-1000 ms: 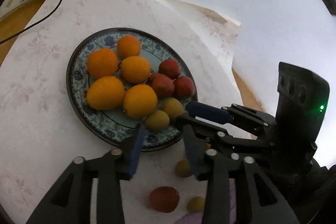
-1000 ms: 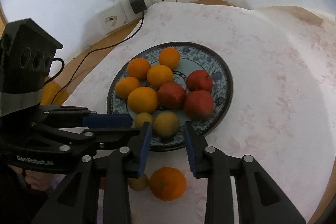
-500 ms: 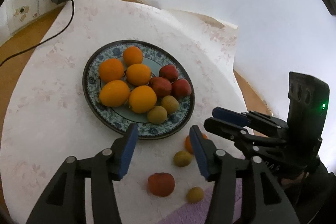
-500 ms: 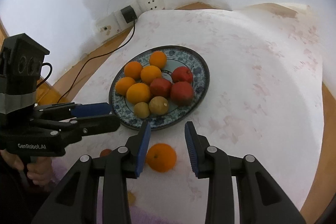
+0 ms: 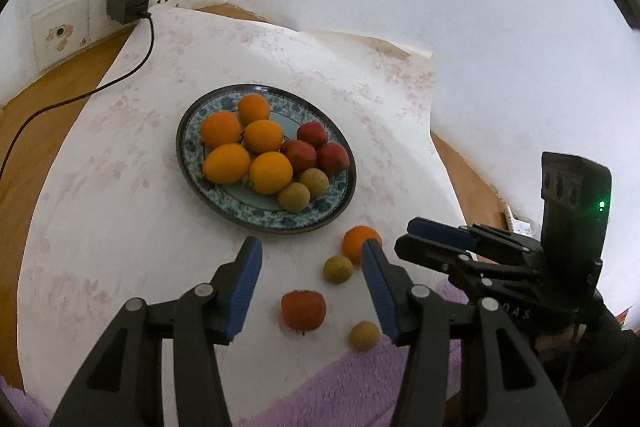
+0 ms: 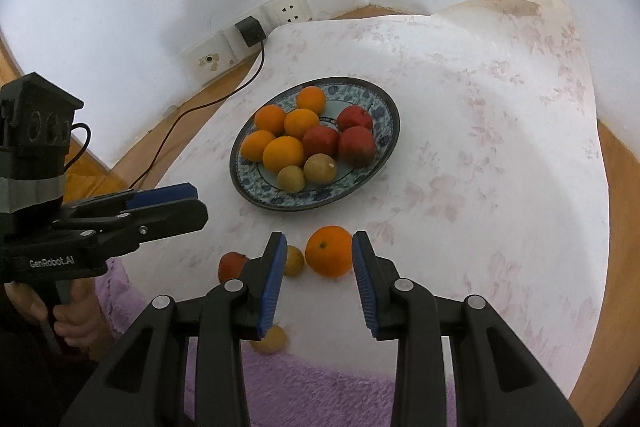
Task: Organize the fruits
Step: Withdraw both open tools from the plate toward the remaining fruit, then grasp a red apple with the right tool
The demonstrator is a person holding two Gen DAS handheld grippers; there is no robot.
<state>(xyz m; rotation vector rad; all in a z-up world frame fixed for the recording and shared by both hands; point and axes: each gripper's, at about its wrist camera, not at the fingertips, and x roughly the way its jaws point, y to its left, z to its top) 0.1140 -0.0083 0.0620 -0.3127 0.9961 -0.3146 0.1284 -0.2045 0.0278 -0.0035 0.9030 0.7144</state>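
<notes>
A blue patterned plate [image 5: 192, 171] [image 6: 390, 131] holds several oranges, three red fruits and two small yellow-green fruits. Loose on the white cloth near me lie an orange [image 5: 356, 239] [image 6: 329, 255], a red fruit [image 5: 303, 310] [image 6: 230, 265] and two small yellow-green fruits [image 5: 338, 269] [image 5: 363, 335]. My left gripper [image 5: 312, 283] is open and empty above the loose red fruit. My right gripper [image 6: 318, 279] is open and empty, its jaws either side of the loose orange and just short of it.
A wall socket with a black charger [image 5: 126, 5] and its cable runs along the back left. A purple fuzzy mat [image 6: 340, 395] lies at the near edge. The white cloth ends at bare wooden table [image 6: 616, 163] on the right.
Both grippers have pulled back and up from the plate toward the near edge. The loose fruits have come fully into view below them. The left jaws have opened wider.
</notes>
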